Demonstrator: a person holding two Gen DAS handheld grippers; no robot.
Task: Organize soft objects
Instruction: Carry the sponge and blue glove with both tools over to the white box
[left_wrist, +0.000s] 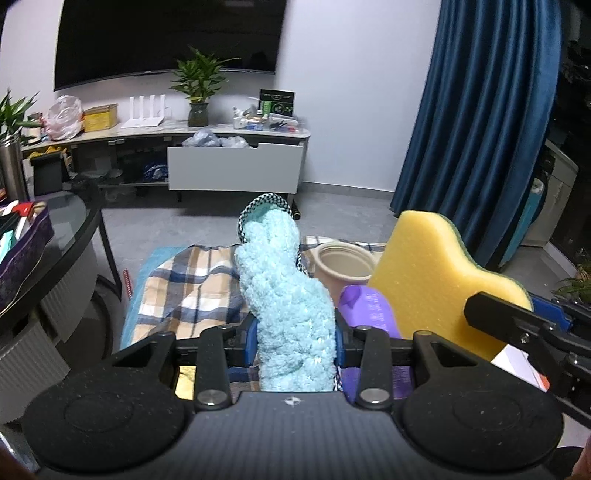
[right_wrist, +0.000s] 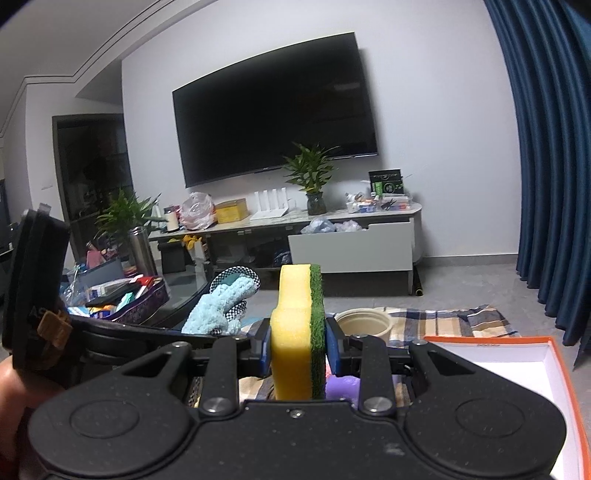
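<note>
My left gripper (left_wrist: 295, 343) is shut on a fluffy light-blue mitt (left_wrist: 284, 291) with a checkered cuff, which sticks up and away from the jaws. In the right wrist view the same mitt (right_wrist: 218, 306) shows at the left, held up above the cloth. My right gripper (right_wrist: 297, 347) is shut on a yellow sponge (right_wrist: 291, 332) with a green scouring side, held upright on its edge. The sponge (left_wrist: 436, 280) also stands large at the right of the left wrist view. A purple soft object (left_wrist: 369, 306) lies just beneath both grippers, partly hidden.
A plaid cloth (left_wrist: 192, 284) covers the surface below, with a beige round container (right_wrist: 365, 323) on it. An orange-rimmed white box (right_wrist: 517, 365) sits at the right. A glass table (left_wrist: 70, 229) with clutter stands left. Beyond are a TV cabinet (right_wrist: 351, 247) and blue curtains (right_wrist: 546, 166).
</note>
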